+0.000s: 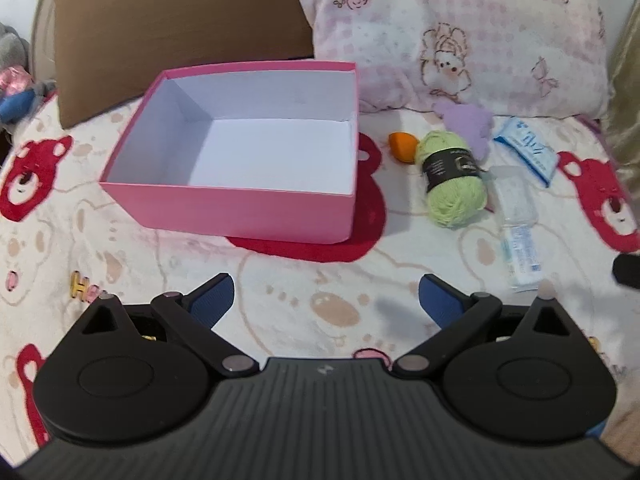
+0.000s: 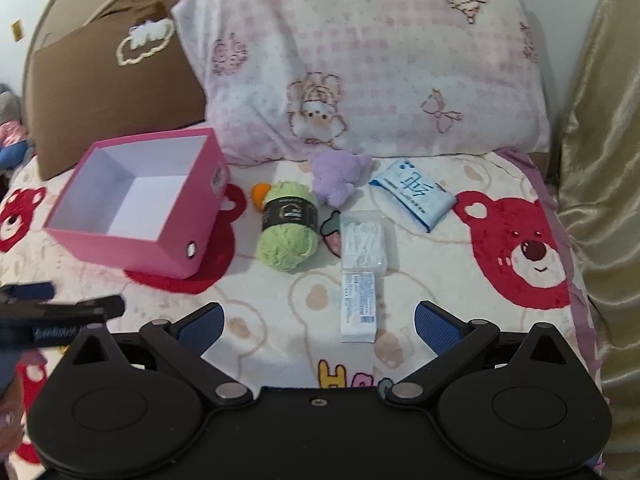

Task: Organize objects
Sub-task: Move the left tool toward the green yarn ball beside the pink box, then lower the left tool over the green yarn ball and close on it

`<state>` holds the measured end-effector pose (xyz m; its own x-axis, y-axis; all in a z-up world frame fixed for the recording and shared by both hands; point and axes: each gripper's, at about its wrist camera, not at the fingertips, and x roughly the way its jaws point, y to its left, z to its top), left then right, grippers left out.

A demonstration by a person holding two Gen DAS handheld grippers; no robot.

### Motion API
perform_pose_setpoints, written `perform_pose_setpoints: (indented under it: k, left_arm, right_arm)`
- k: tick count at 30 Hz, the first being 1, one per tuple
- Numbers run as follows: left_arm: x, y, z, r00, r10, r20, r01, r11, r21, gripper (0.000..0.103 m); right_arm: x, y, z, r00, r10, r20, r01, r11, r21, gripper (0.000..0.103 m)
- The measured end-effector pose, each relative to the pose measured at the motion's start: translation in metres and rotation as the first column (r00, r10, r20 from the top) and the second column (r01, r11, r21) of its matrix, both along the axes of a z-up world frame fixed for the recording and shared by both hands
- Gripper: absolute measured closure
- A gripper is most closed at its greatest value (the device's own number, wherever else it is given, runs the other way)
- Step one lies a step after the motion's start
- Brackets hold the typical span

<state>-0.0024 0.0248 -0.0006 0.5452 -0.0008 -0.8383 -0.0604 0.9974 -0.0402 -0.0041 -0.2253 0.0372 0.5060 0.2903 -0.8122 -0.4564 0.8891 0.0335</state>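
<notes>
With both grippers — left gripper (image 1: pixel 326 300), right gripper (image 2: pixel 318 326) — spread and empty, we should straddle the green yarn (image 2: pixel 287 232) across its banded middle, then lift it into the pink box (image 2: pixel 160 256).

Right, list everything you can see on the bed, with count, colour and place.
Box: one, pink outside, white inside, empty, left.
Yarn ball: one, light green, black band, right of box.
Small round item: one, orange, behind yarn.
Plush toy: one, lilac, before the pillow.
Tissue pack: one, blue, right.
Clear case: one, white contents, centre.
White packet: one, nearest.
Pillow: one, pink-white.
Cushion: one, brown.
Blanket: one, cream, red bears.
Left gripper: open.
Right gripper: open.
</notes>
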Motion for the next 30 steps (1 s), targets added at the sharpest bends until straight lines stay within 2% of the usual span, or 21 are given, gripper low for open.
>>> perform_pose_setpoints:
  k: [5,9,13,18,23,27,30]
  left_arm:
    - [-0.003,-0.007,0.01,0.998,-0.055,0.005,0.055,0.998,0.035,0.003]
    - [-0.006,-0.009,0.016,0.996,-0.085,-0.014,0.085,0.996,0.018,0.003]
    - [-0.008,-0.015,0.022,0.995,-0.102,-0.009,0.102,0.993,0.054,0.003]
    - [-0.003,-0.029,0.025,0.978,-0.194,-0.073,0.196,0.98,0.021,0.003]
    - [0.008,-0.037,0.032,0.966,-0.231,-0.117,0.224,0.972,-0.07,0.003]
    - [0.018,-0.047,0.041,0.968,-0.235,-0.085,0.227,0.969,-0.097,0.003]
    - [0.03,-0.059,0.04,0.959,-0.264,-0.102,0.253,0.961,-0.112,0.003]
  right_arm:
    - [-0.007,0.0,0.011,0.999,0.052,0.004,-0.052,0.998,-0.033,0.0]
    - [-0.01,0.0,0.015,0.998,0.067,0.006,-0.067,0.995,-0.068,0.0]
    - [-0.008,-0.002,0.015,0.997,0.077,-0.007,-0.077,0.994,-0.083,0.0]
    - [-0.007,-0.006,0.014,0.996,0.094,-0.005,-0.094,0.991,-0.093,0.0]
    - [-0.011,-0.016,0.022,0.98,0.195,0.048,-0.195,0.981,-0.016,0.0]
    - [-0.005,-0.028,0.027,0.967,0.233,0.101,-0.241,0.968,0.073,0.0]
    - [0.002,-0.028,0.022,0.948,0.287,0.134,-0.299,0.951,0.075,0.001]
